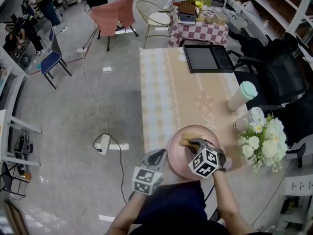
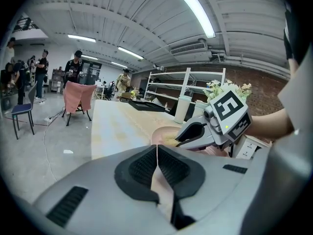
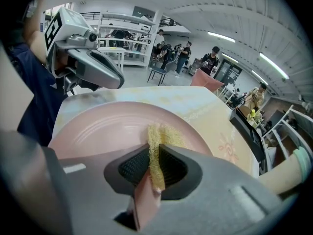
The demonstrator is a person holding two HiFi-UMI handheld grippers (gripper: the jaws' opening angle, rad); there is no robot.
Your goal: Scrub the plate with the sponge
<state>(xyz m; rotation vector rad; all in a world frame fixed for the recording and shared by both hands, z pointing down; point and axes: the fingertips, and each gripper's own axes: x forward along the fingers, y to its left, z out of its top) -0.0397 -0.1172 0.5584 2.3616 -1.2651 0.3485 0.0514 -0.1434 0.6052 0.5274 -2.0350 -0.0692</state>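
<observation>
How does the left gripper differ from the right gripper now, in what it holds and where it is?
The left gripper pinches the pink plate by its rim; the right gripper pinches the yellow sponge. The left gripper sits at the plate's edge; the right gripper is over its middle. Both have their jaws shut.

Pink plate (image 1: 177,156), yellow sponge (image 3: 156,142), beige tablecloth (image 1: 166,92)

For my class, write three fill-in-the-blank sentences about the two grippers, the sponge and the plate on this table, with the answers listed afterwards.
1. The right gripper is shut on the ____ fibrous sponge.
2. The sponge rests on the round ____ plate.
3. The left gripper, its jaws together, holds ____.
Missing words: yellow; pink; nothing.
</observation>
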